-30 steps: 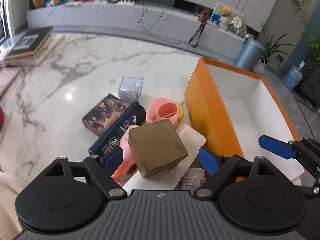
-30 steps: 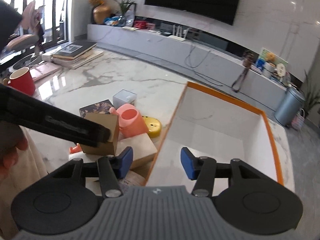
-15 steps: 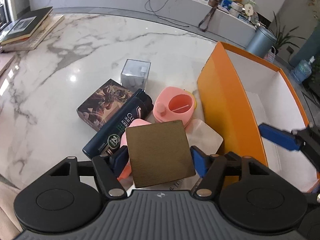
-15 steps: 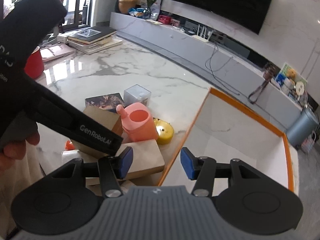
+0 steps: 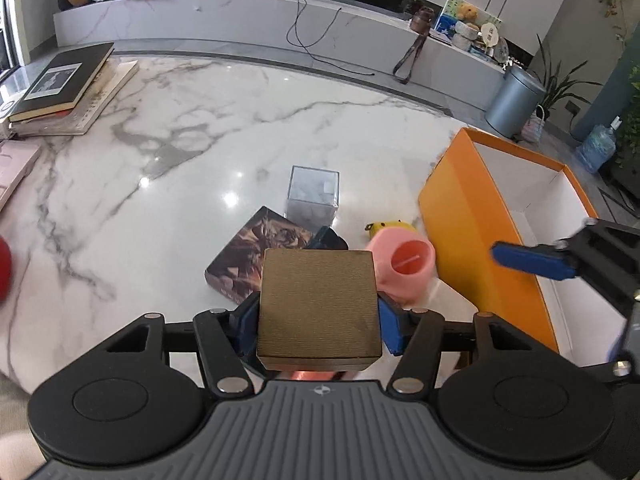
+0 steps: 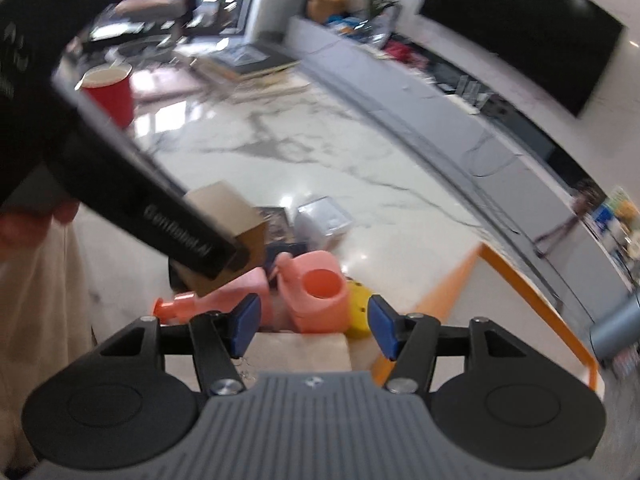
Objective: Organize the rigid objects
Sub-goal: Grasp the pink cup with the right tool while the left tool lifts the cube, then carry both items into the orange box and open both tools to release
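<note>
A brown cardboard box (image 5: 318, 304) sits between the blue pads of my left gripper (image 5: 318, 330), whose jaws are closing and press on its two sides. In the right wrist view the same box (image 6: 236, 216) hangs above the pile under the left gripper's black body. My right gripper (image 6: 312, 328) points down at the pile with its jaws opening and nothing gripped. A pink cup (image 6: 316, 296) stands just beyond its fingertips. The orange storage box (image 5: 472, 232) with a white inside stands to the right, and one blue finger (image 5: 528, 258) of the right gripper hovers over it.
The pile holds a pink bottle (image 6: 224, 296), a beige flat box (image 6: 304, 350), a yellow item (image 6: 358, 312), a clear cube (image 5: 314, 196), a patterned box (image 5: 256, 252) and a dark bottle (image 5: 328, 240). Books (image 5: 68, 88) and a red cup (image 6: 110, 92) stand far left.
My left gripper's jaws came in onto the brown box and carried it up off the pile. The right gripper swung left from over the orange box toward the pink cup and rolled.
</note>
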